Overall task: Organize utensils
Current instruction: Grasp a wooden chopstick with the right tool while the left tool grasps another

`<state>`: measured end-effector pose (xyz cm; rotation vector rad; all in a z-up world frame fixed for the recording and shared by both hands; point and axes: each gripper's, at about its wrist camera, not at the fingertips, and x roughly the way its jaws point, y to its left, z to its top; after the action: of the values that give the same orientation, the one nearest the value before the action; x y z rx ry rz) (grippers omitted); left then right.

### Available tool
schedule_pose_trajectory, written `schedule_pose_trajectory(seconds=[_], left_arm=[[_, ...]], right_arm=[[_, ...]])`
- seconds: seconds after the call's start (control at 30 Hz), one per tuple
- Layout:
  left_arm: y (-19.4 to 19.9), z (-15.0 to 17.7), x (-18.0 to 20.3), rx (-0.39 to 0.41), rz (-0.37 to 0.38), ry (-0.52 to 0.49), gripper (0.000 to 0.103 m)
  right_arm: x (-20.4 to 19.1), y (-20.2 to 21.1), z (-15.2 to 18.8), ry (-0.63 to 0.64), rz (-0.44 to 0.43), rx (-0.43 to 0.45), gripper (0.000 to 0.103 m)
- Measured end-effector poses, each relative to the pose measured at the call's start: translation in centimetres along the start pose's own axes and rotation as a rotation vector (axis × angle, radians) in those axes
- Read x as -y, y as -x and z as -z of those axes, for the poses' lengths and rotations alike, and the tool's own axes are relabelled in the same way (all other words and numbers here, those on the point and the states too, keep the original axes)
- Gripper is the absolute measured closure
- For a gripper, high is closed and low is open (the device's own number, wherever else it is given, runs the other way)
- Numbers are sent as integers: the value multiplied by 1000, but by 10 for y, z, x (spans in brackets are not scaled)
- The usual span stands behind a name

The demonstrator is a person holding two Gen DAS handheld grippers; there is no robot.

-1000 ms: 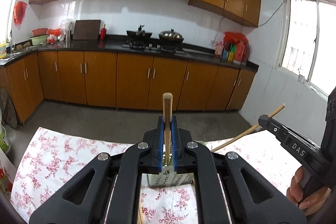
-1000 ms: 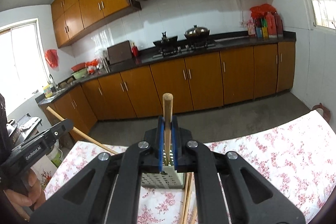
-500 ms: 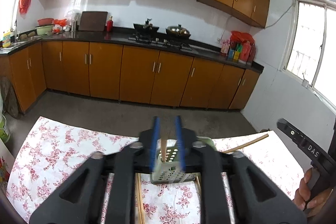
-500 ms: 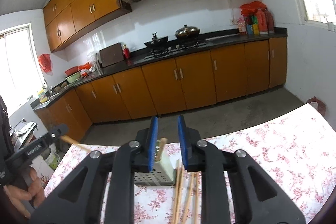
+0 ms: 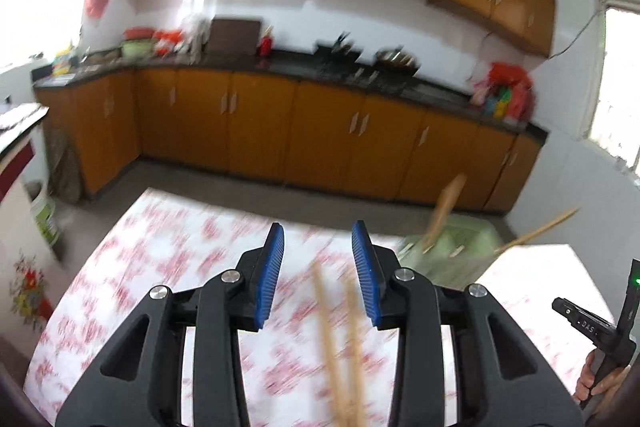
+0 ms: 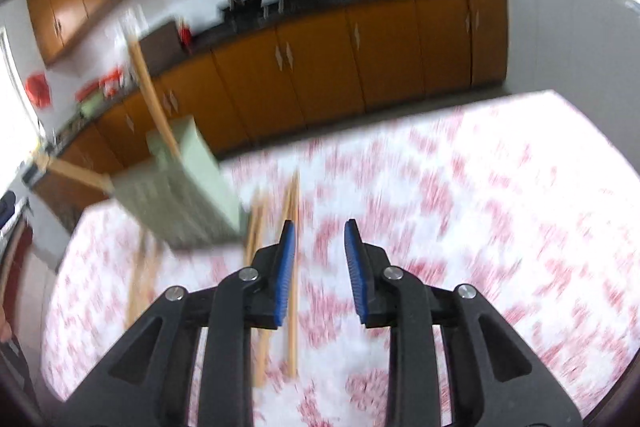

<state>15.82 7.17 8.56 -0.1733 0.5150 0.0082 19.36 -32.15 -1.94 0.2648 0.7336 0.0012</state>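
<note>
Ahead of my right gripper (image 6: 318,259) the floral surface (image 6: 460,211) lies open; the green holder (image 6: 184,195) and loose chopsticks (image 6: 290,227) block its left. Chopsticks (image 5: 340,339) lie under my left gripper (image 5: 318,267).

Pale green holder (image 5: 452,251) holding two chopsticks (image 5: 444,211), others (image 5: 340,343) on table

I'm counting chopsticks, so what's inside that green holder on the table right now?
Two wooden chopsticks stick out of the green holder, leaning apart. Its walls hide their lower ends and anything else inside; the pictures are blurred.
</note>
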Motion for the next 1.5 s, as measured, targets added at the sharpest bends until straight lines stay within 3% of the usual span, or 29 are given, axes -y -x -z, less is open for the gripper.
schedule_pose_trajectory(seconds=[0.1, 0.37, 0.5, 0.7, 0.93, 1.5], left_arm=[[-22, 27, -19, -91, -35, 18, 67], [-56, 77, -28, -238, -9, 14, 67], [-67, 93, -22, -279, 24, 5, 67], [-77, 109, -1, -329, 74, -30, 68], [-97, 122, 12, -384, 75, -59, 81], [-112, 126, 19, -399, 28, -84, 88]], right_arm=[[-14, -36, 27, 57, -24, -103, 76], [-40, -77, 58, 164, 31, -179, 76], [-37, -79, 60, 203, 85, -159, 95], [5, -76, 49, 25, 183, -132, 95], [2, -76, 50, 78, 207, -119, 95], [0, -72, 50, 91, 205, -119, 91]])
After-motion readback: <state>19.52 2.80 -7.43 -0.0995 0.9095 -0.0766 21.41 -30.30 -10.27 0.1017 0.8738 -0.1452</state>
